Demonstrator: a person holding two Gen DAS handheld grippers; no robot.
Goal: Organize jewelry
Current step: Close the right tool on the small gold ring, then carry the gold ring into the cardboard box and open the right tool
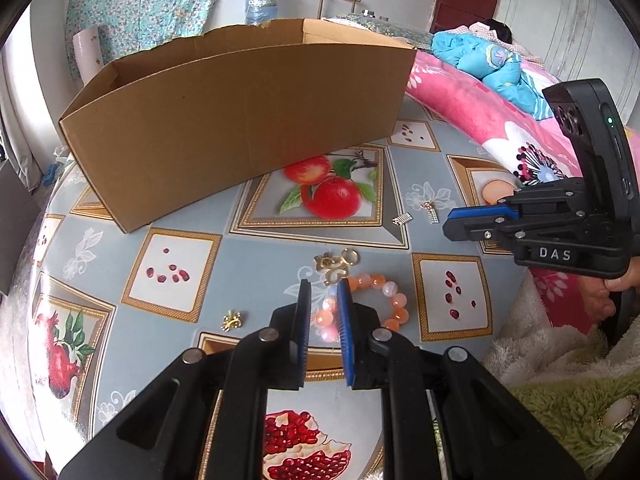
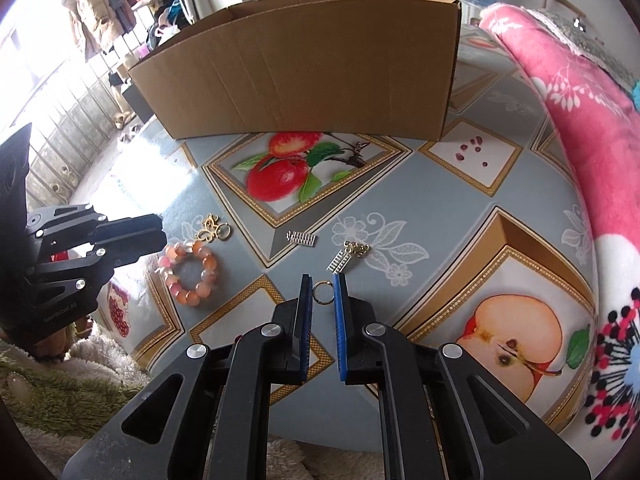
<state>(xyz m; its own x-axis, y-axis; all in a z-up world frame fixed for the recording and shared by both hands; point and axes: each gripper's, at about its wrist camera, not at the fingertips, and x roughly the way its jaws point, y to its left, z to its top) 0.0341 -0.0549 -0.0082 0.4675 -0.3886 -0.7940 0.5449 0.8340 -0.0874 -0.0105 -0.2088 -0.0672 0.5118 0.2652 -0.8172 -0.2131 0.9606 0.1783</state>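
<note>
An orange bead bracelet (image 1: 394, 300) lies on the fruit-print tablecloth; it also shows in the right wrist view (image 2: 192, 270). My left gripper (image 1: 324, 286) is open, its tips straddling the bracelet's left side. Gold earrings (image 1: 336, 265) lie just beyond it. A gold ring (image 2: 323, 292) lies between the tips of my open right gripper (image 2: 323, 280). A silver strip earring (image 2: 301, 237) and a gold-and-silver drop earring (image 2: 345, 255) lie ahead of it. A small gold flower piece (image 1: 231, 321) lies at the left.
An open cardboard box (image 1: 224, 120) stands at the back of the table (image 1: 452, 184); it also shows in the right wrist view (image 2: 304, 68). A pink floral blanket (image 2: 580, 128) lies along the right edge. Fluffy white and green fabric (image 1: 560, 392) is at the near side.
</note>
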